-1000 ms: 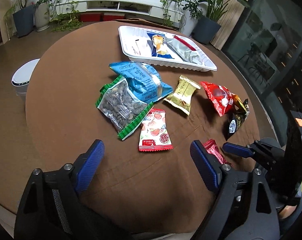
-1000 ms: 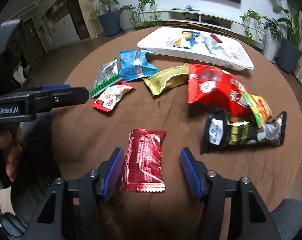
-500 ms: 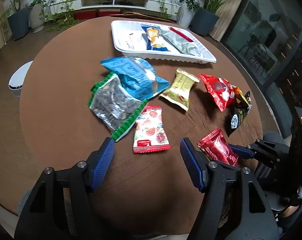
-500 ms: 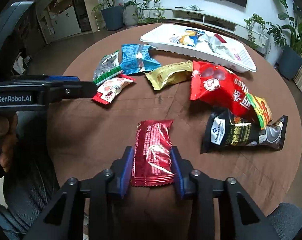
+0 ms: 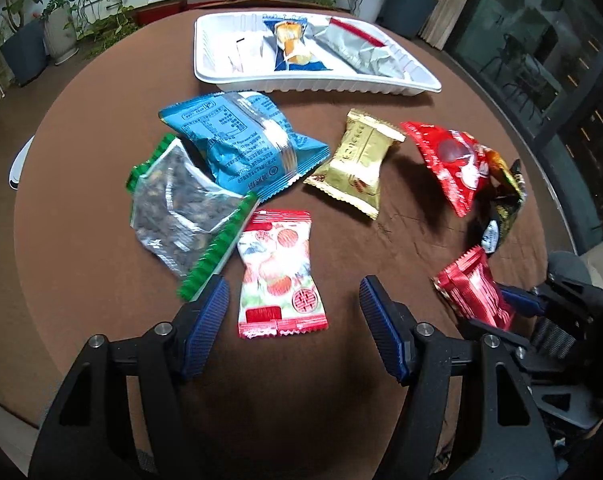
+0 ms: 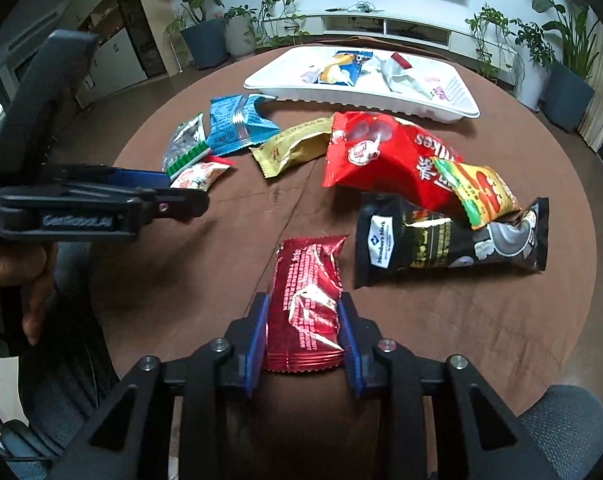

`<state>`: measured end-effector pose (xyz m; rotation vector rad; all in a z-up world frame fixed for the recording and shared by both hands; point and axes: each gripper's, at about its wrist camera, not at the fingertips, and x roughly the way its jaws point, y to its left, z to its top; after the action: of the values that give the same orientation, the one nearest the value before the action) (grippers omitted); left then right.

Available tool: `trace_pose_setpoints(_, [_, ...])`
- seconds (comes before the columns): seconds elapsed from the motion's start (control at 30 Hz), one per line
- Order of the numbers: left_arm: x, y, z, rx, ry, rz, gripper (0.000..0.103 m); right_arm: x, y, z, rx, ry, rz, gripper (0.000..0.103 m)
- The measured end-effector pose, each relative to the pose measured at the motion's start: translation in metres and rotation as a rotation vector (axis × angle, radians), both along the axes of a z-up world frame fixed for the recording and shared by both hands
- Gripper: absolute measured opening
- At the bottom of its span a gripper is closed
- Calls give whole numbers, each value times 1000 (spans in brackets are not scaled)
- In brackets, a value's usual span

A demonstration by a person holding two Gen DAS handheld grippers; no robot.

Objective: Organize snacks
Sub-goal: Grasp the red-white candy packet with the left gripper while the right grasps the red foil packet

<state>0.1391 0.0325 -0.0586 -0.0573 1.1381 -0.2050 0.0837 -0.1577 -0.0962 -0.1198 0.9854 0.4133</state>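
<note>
My right gripper (image 6: pixel 302 326) is shut on a dark red foil snack packet (image 6: pixel 307 300), held just above the brown round table (image 6: pixel 481 320); the packet also shows in the left wrist view (image 5: pixel 475 290). My left gripper (image 5: pixel 293 316) is open, its fingers on either side of the near end of a strawberry-print red and white packet (image 5: pixel 279 276). Beyond lie a green-edged clear nut bag (image 5: pixel 181 212), a blue bag (image 5: pixel 241 144), a gold packet (image 5: pixel 355 166) and a red bag (image 5: pixel 453 160). A white tray (image 5: pixel 229 76) at the far side holds a few packets.
A black packet (image 6: pixel 441 240) and a yellow-green packet (image 6: pixel 481 192) lie right of the red bag (image 6: pixel 381 152). The left gripper (image 6: pixel 101 200) crosses the right wrist view at the left. Potted plants and a white shelf stand beyond the table.
My right gripper closed on the dark red packet and lifted it slightly. My left gripper moved forward so its open fingers flank the strawberry packet.
</note>
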Motion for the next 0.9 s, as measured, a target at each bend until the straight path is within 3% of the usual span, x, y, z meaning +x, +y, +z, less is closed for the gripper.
trace_pose_setpoints(0.2, [12,-2,-4,36,10,-8,63,0,-3,1,19,-4,-6,38])
trace_pose_setpoints(0.43, [22,-1,-4,69,19,-23,46,1,-8,4,38,-14,-13,41])
trace_pose_setpoints(0.8, [25,-17,-5,151,38,-102,44,0,0,-2,0,-11,10,41])
trace_pose_setpoints(0.9, [28,-19,-4,143,43,-130,33,0,2,-2,-17,-8,14,41])
